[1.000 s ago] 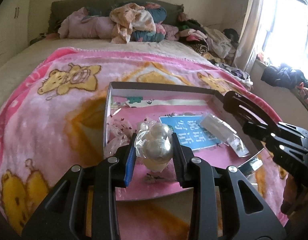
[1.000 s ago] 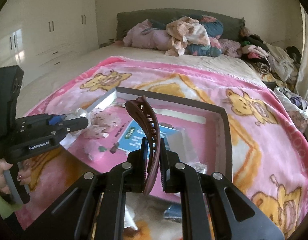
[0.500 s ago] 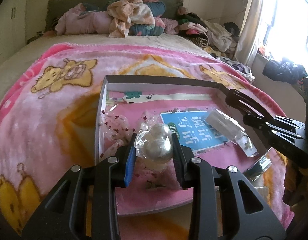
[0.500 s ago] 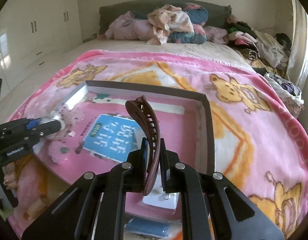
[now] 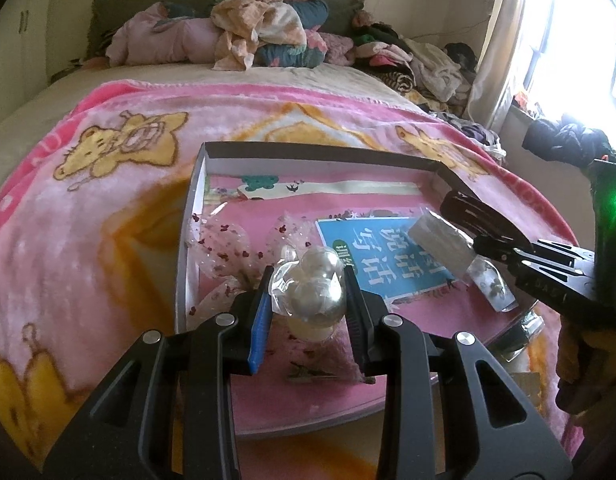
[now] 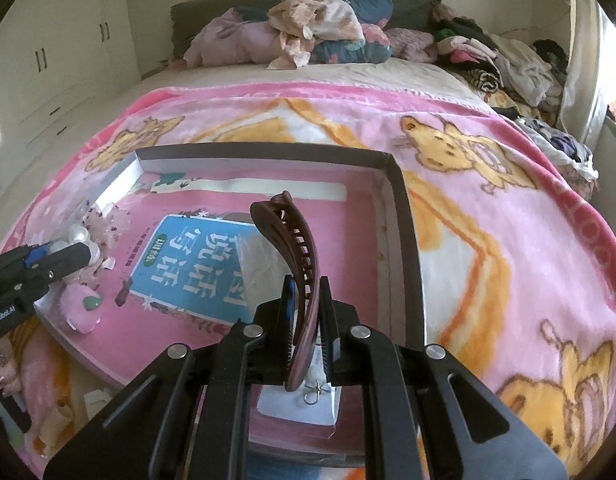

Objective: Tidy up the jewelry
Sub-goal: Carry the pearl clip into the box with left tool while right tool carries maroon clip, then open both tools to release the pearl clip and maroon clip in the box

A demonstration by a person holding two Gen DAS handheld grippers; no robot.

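Item 1: left gripper (image 5: 308, 300) clenched on bagged pearl piece (image 5: 316, 288), unmoved at tray (image 5: 308, 151) left edge.
Item 2: right gripper (image 6: 306, 320) grasping brown hair claw (image 6: 296, 248), shifted toward tray right edge; placement pending.

The tray's (image 5: 308, 152) near edge is hidden behind the left tool (image 5: 308, 300). The pearl packet (image 5: 313, 292) covers whatever lies beneath it. The small clear bag's (image 5: 489, 288) contents are too small to identify.

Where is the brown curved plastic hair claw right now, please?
The brown curved plastic hair claw is clamped upright in the right gripper, above the shallow box, near its right wall.
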